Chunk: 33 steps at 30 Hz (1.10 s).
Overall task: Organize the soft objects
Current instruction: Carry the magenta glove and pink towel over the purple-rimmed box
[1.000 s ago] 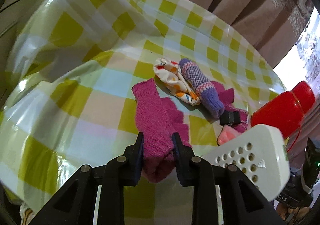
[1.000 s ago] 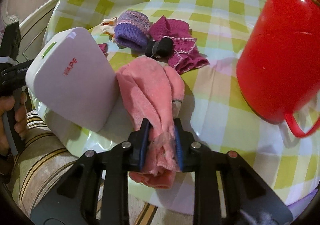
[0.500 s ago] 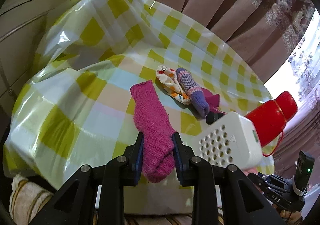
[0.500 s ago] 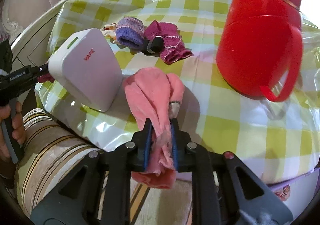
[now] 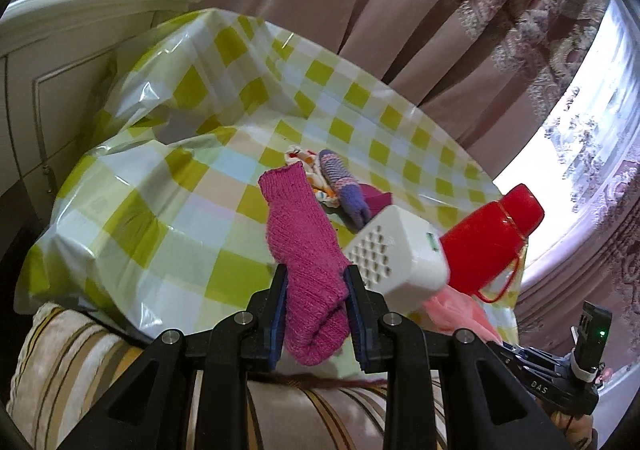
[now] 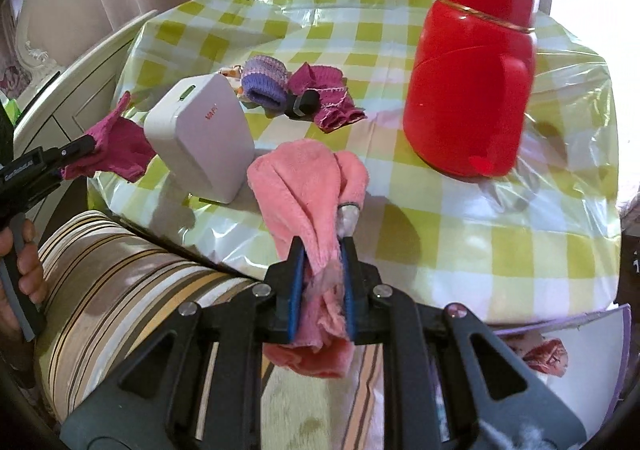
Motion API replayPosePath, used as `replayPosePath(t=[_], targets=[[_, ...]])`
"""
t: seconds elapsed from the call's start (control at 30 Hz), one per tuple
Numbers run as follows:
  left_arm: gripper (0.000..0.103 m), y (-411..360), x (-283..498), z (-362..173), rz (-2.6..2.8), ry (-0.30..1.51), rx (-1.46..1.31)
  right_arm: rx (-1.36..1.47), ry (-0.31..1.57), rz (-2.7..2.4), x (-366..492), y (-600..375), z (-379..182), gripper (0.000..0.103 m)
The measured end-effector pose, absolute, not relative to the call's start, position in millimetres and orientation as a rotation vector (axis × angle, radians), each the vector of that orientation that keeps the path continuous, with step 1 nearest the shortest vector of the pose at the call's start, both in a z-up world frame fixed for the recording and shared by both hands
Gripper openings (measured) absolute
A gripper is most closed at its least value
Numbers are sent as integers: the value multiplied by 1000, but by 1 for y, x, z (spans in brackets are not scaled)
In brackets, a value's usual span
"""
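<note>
Left gripper [image 5: 316,306] clamps the limp, light magenta knit sock [image 5: 304,234] near its toe; right gripper [image 6: 320,290], jaws just narrowed, pinches the soft, drooping pink cloth [image 6: 308,189] at its bunched near end.

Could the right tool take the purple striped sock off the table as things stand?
Probably not yet. The right tool is shut on the pink cloth, so its jaws are occupied. The purple striped sock lies farther back on the table, partly behind the white box.
</note>
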<state>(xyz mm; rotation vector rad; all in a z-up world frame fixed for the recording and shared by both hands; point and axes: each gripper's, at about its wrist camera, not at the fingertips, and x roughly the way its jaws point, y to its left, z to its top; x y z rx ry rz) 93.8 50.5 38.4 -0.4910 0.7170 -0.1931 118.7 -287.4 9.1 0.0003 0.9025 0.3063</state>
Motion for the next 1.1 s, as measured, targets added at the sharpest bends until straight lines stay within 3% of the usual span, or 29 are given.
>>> replayPosePath(t=[0.47, 1.1], targets=[[28, -6, 50, 88, -364, 648, -428, 52, 823, 220, 61, -347, 44, 21], [28, -189, 26, 96, -803, 792, -291, 152, 817, -42, -6, -475, 42, 21]])
